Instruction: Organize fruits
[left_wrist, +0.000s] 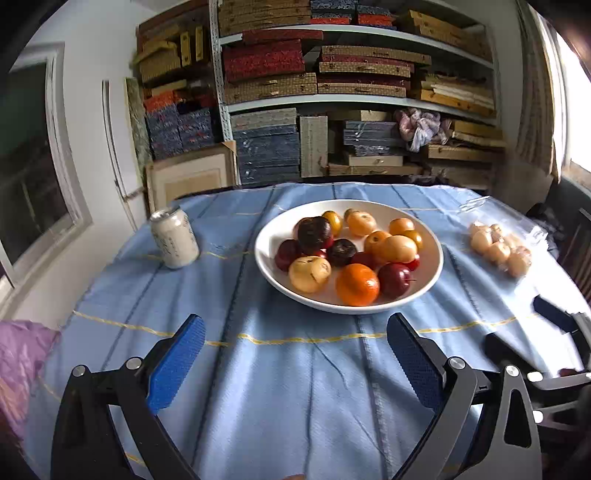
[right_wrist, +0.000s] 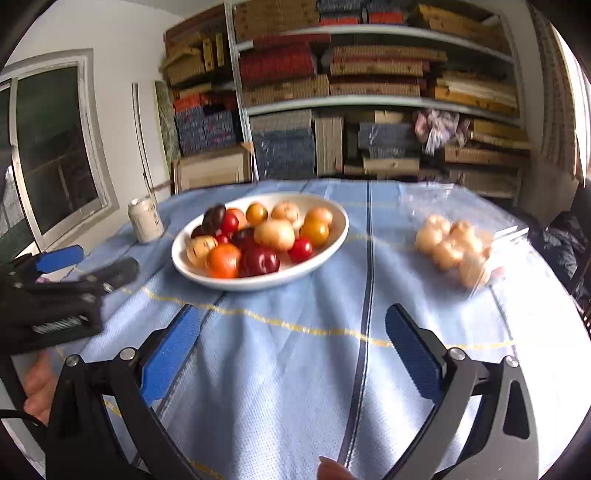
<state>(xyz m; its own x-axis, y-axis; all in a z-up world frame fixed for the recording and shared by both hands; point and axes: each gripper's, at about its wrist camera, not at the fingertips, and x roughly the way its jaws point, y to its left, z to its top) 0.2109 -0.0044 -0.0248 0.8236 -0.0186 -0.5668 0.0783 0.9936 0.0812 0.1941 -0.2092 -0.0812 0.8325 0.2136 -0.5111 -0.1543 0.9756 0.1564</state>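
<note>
A white bowl (left_wrist: 273, 236) on the blue tablecloth holds several fruits: orange, red, dark purple and yellow ones. It also shows in the right wrist view (right_wrist: 332, 236). A clear bag of pale round fruits (left_wrist: 498, 247) lies to the bowl's right, seen too in the right wrist view (right_wrist: 454, 243). My left gripper (left_wrist: 295, 336) is open and empty, just short of the bowl's near rim. My right gripper (right_wrist: 293, 328) is open and empty, in front of the gap between bowl and bag.
A white drink can (left_wrist: 174, 238) stands left of the bowl. Pink cloth (left_wrist: 18, 362) lies at the table's left edge. Shelves of stacked boxes (left_wrist: 332, 81) stand behind the table. A window (right_wrist: 48, 155) is on the left wall.
</note>
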